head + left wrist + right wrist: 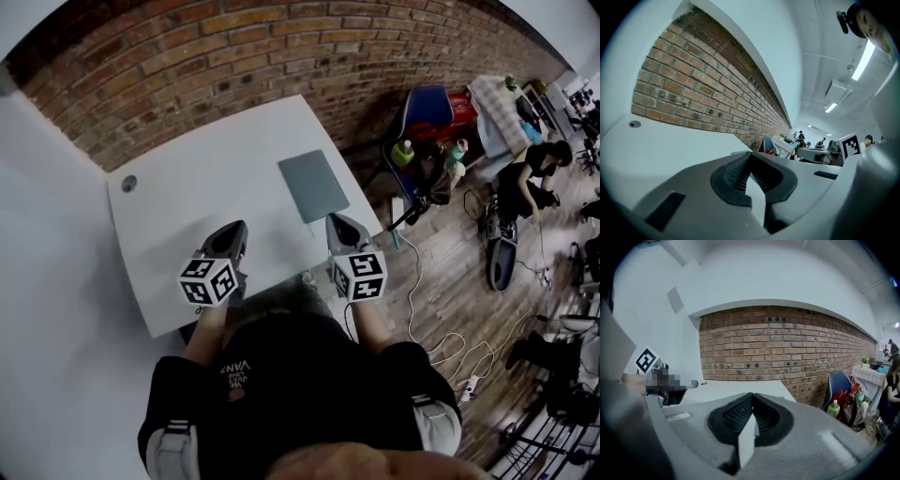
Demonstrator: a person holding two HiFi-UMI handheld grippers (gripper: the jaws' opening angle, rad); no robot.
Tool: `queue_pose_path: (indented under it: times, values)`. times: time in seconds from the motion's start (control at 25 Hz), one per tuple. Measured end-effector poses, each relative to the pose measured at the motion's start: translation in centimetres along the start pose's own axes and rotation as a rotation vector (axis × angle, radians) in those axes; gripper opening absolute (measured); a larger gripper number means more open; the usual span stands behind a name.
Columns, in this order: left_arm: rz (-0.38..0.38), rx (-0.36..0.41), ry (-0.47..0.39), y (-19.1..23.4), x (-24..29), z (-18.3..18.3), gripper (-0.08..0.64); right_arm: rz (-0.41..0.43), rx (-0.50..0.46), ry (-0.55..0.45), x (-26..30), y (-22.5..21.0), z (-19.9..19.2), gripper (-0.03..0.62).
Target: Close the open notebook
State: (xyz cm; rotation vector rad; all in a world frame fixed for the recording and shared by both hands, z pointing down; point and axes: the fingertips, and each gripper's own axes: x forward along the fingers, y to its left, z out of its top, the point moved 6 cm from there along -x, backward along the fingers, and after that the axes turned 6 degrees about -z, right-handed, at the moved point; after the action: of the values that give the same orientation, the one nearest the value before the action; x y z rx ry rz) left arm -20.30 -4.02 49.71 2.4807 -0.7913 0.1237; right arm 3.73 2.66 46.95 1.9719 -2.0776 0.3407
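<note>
The notebook (314, 185) lies shut and flat on the counter (187, 202); the task appears complete. Left gripper (234, 231) and right gripper (338, 225) hover near it, fingers (737, 172) clenched, empty.

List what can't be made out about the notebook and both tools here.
- Notebook: head view shows only a flat grey cover; page edges too small.
- Notebook, right gripper view: not discernible past the shut right tool.
- Table near edge: head view, covered by the person and the left tool.
</note>
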Motion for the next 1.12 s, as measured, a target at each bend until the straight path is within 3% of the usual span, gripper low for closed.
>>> queue_pose_path:
  times: [0.56,1.12]
  values:
    - [0.036,0.055,0.017,-1.4,-3.0,-2.4,0.008,0.005,0.017,-0.020,-2.7,1.7,-1.1,-0.003]
    - [0.040,0.059,0.025,-2.2,-4.1,-3.5,0.008,0.025,0.005,-0.003,-3.5,2.5,-2.0,-0.003]
